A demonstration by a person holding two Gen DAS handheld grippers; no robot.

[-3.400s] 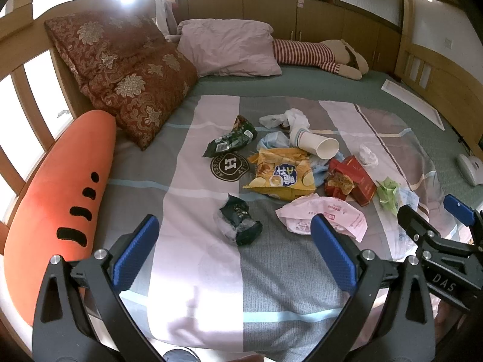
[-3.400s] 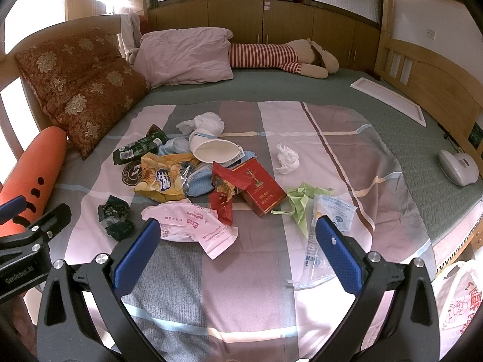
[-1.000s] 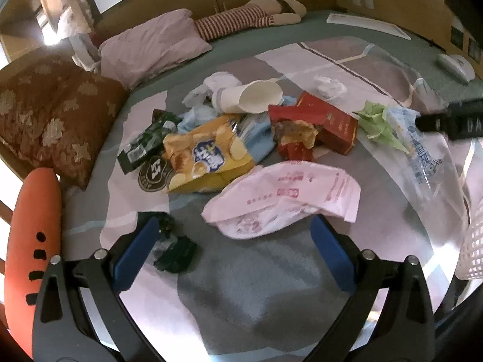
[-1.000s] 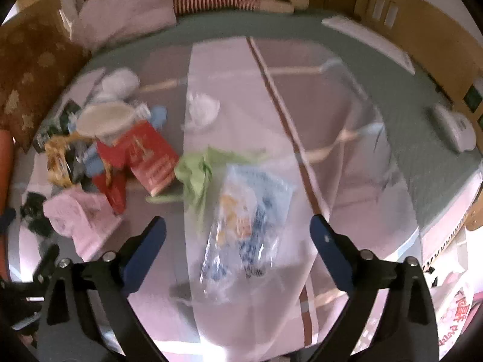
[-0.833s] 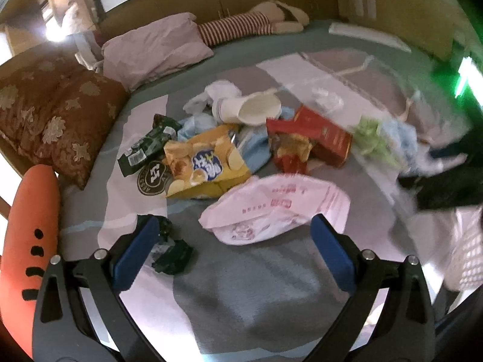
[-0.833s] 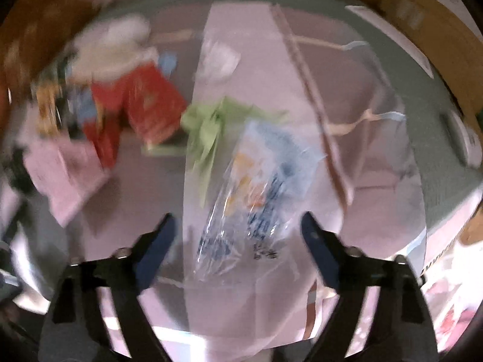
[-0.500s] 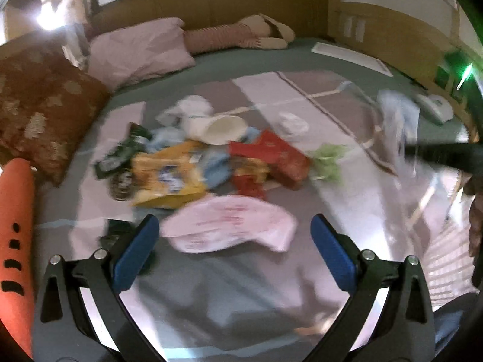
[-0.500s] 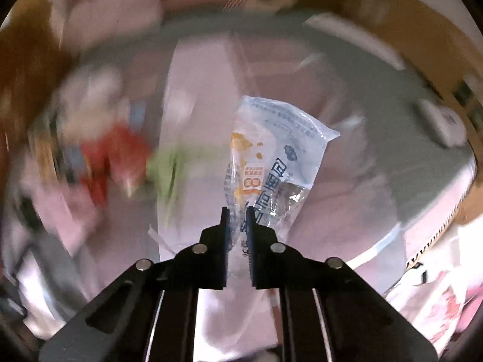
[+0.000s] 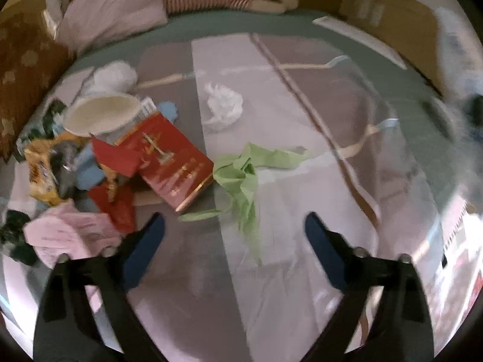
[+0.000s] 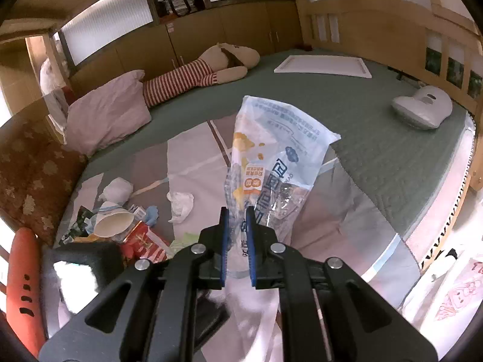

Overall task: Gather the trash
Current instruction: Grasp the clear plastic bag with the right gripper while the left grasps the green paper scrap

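My right gripper (image 10: 237,215) is shut on a clear blue-printed plastic wrapper (image 10: 271,163), lifted above the bed. My left gripper (image 9: 234,226) hangs over the striped bedspread with its jaws closing; a crumpled green wrapper (image 9: 241,175) lies between and just beyond the blue pads, and they do not touch it. Left of it lies a red carton (image 9: 169,160), a paper cup (image 9: 101,116), a yellow chip bag (image 9: 40,169), a pink plastic bag (image 9: 68,235) and a white tissue wad (image 9: 225,105). The left gripper's body (image 10: 87,259) shows in the right wrist view.
Pillows (image 10: 105,117), a striped plush doll (image 10: 193,75) and an orange carrot cushion (image 10: 22,286) lie along the bed's far and left sides. A white device (image 10: 422,108) and a flat white board (image 10: 323,65) rest on the green mattress. A printed white bag (image 10: 446,295) hangs at the bed's right edge.
My right gripper shut on the clear wrapper and raised it off the bed. My left gripper swung right from the pink bag to over the green wrapper, and its jaws narrowed.
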